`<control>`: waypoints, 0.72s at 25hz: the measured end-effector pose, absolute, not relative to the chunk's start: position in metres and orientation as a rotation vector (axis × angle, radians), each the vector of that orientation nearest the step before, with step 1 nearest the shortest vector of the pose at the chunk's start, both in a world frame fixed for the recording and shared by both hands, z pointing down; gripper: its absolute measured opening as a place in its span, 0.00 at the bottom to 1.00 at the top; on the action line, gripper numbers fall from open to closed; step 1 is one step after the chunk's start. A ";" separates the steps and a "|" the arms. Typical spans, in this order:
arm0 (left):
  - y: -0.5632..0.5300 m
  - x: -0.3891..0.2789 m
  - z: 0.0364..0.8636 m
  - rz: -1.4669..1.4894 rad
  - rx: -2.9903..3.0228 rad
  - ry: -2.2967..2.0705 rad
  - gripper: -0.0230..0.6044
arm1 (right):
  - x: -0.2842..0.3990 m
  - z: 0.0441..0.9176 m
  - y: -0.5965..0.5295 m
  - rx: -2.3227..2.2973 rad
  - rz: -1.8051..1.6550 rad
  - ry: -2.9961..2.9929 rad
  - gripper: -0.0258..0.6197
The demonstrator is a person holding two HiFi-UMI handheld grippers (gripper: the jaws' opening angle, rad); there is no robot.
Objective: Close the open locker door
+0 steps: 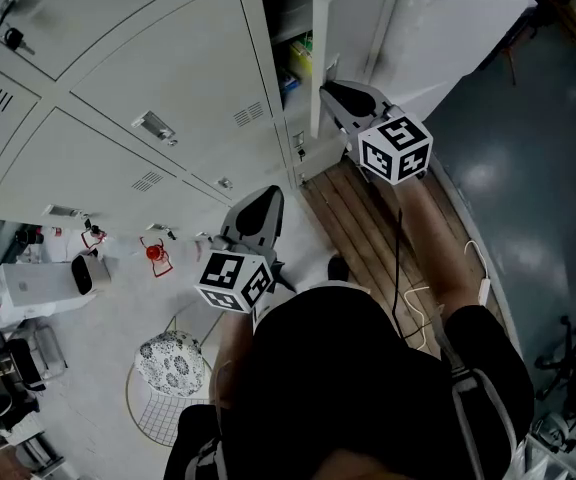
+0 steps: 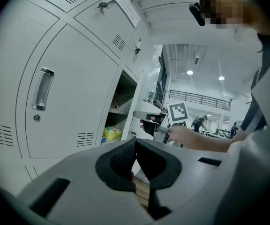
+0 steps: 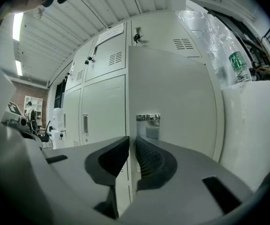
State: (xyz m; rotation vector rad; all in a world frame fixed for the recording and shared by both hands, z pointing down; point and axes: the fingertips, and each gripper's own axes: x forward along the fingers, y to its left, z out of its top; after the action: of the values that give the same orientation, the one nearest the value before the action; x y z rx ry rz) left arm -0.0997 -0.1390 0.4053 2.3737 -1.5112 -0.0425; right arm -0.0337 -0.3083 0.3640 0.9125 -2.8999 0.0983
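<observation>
The open locker door [image 1: 353, 28] stands out from the white locker bank at the top of the head view, its inner latch [image 3: 148, 118] showing in the right gripper view. My right gripper [image 1: 332, 92] is at the door's free edge; the edge runs straight between its pads [image 3: 131, 138], which are shut on it. The open compartment [image 2: 118, 111] holds a yellow-green packet [image 1: 301, 56]. My left gripper [image 1: 258, 208] hangs lower, in front of the closed lockers, with its jaws [image 2: 136, 142] shut on nothing.
Wooden floor boards [image 1: 368, 228] with a white cable [image 1: 418, 298] lie below the open locker. A plastic-wrapped bulk [image 1: 458, 28] stands right of the door. A round wire stool with a patterned cushion [image 1: 171, 363] and white appliances [image 1: 38, 283] sit at the lower left.
</observation>
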 end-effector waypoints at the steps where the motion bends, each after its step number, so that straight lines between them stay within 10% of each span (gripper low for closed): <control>1: -0.139 -0.102 0.405 -0.044 2.373 -1.512 0.07 | -0.037 0.364 -0.310 0.919 0.103 -2.899 0.12; 18: -0.143 -0.142 0.404 -0.081 2.373 -1.513 0.06 | -0.078 0.365 -0.339 0.991 0.110 -2.851 0.11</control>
State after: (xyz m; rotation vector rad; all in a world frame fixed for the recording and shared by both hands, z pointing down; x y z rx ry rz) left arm -0.1415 -0.1429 0.4040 2.3731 -1.5128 -0.0809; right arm -0.0778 -0.3394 0.3651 0.9906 -2.8506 0.1096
